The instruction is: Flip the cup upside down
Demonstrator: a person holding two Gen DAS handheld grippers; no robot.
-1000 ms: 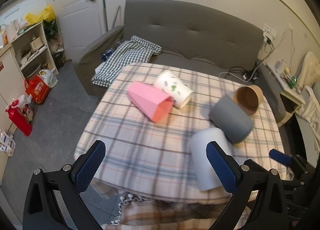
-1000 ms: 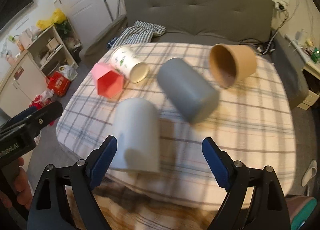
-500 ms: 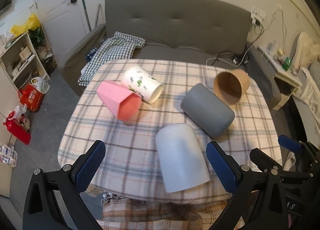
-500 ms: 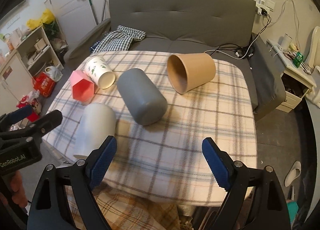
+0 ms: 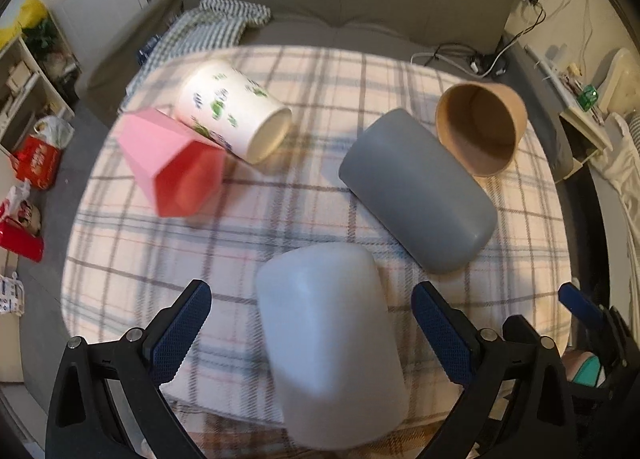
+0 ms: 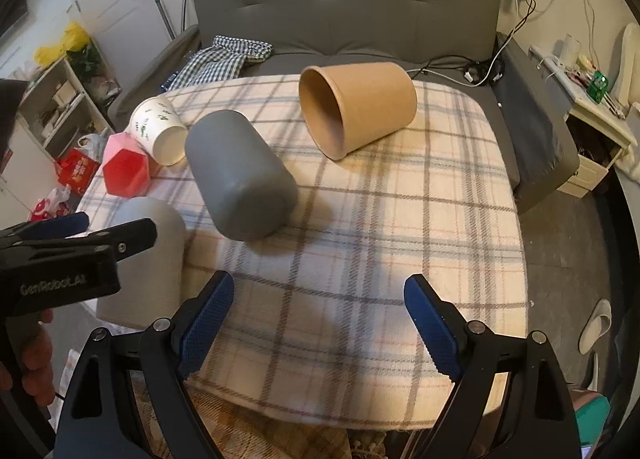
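**Five cups on their sides, plaid-covered table, two grippers spread**

Item 1. White cup (image 5: 328, 343): smooth, matte, cylindrical with rounded closed end. Lies on its side at the near edge of the table, closed end pointing far, mouth toward the viewer. It sits between the blue pads of the left gripper (image 5: 310, 333), whose fingers stand wide apart and do not touch it.

Item 2. Grey cup (image 5: 418, 189): smooth, matte, same rounded cylinder form. On its side just beyond and to the right of the white cup, lying diagonally.

Item 3. Brown paper cup (image 6: 356, 107): kraft card, tapered, rolled rim. On its side at the far right, mouth open to the left in the right wrist view; close beside the grey cup's far end.

Item 4. Printed paper cup (image 5: 234, 109): white with small green and blue motifs, tapered. On its side at far left, touching the pink one.

Item 5. Pink cup (image 5: 172, 165): faceted, angular walls, redder inside. On its side at the left.

Item 6. Right gripper (image 6: 318, 325): black frame, textured blue pads, spread wide over bare cloth at the near right, holding nothing.

Surroundings. Table cloth (image 6: 400, 219): soft, fuzzy cream weave with grey and blue checks. Grey upholstered sofa (image 6: 352, 11) behind, a checked cloth (image 6: 224, 57) on its left seat, cables (image 6: 480, 67) on its right. Shelving (image 6: 52, 107) at far left.
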